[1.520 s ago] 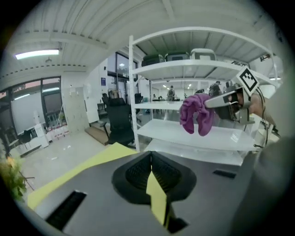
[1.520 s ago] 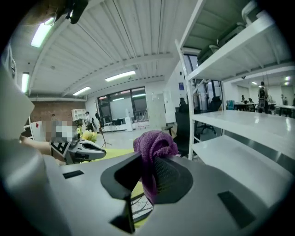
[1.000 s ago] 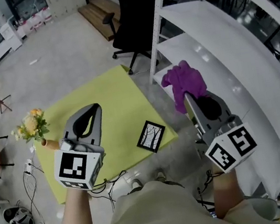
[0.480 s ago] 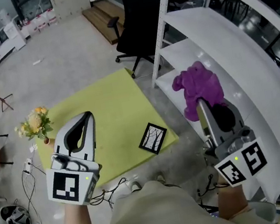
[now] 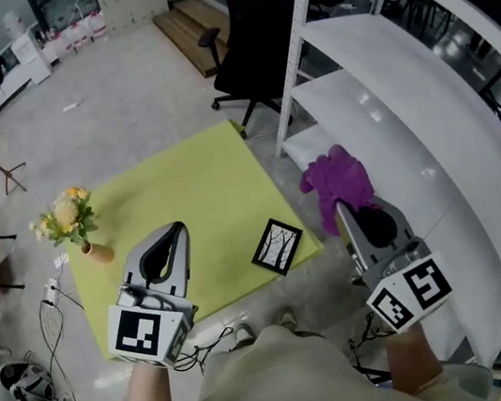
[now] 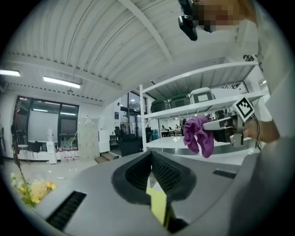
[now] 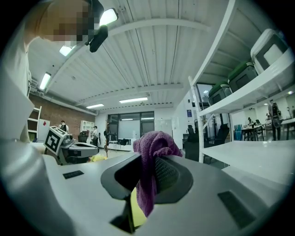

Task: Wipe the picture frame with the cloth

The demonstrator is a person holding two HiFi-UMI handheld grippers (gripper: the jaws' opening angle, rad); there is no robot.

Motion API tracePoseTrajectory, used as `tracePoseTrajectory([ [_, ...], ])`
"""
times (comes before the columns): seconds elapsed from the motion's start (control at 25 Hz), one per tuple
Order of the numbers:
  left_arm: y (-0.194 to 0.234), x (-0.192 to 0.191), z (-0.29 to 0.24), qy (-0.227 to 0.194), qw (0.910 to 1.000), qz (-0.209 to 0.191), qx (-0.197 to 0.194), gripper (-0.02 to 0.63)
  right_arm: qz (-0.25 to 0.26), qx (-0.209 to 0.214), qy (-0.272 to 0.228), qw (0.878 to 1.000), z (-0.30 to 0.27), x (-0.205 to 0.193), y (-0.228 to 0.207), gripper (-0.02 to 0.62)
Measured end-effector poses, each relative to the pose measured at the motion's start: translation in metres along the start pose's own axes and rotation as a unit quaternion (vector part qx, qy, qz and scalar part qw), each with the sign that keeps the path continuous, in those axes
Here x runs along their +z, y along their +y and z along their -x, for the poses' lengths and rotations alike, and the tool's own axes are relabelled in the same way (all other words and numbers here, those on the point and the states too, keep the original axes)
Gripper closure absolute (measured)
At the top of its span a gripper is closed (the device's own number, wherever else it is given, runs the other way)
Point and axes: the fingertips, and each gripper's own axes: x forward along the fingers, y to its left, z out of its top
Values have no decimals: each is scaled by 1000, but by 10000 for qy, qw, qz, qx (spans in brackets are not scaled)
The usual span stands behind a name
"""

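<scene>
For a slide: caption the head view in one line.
Right gripper holds the purple cloth beside the white shelf; left gripper shut and empty; picture frame lies untouched on the yellow table.

**Two grippers held out, side by side**

The left gripper (image 5: 175, 228) points forward, its jaws together with nothing between them. Well to its right, the right gripper (image 5: 341, 215) clamps a purple cloth (image 5: 338, 178), which bunches above its tips.

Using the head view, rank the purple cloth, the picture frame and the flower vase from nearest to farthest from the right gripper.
1. purple cloth: clamped in the right gripper, bunched at its tip.
2. picture frame: lying near the right corner of the yellow-green mat, to the gripper's left.
3. flower vase: by the mat's left edge, across from the gripper.
</scene>
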Motion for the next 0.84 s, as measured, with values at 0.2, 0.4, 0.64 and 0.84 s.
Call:
tracePoseTrajectory([
  [0.2,-8,-20,-2,234,9996,-119,-65,597,-269,125,322,9990,1,-28,8,534],
  [0.4,-14,-30,-1,329,9993,-101,-128,597,-332,143,514,9980,5,-45,15,534],
  [0.64,-15,-35,2,401,9990,-123,-159,598,-287,132,506,9982,6,-44,17,534],
  [0.84,-13,-34,6,369,9990,-169,-163,597,-283,132,440,9985,8,-39,20,534],
])
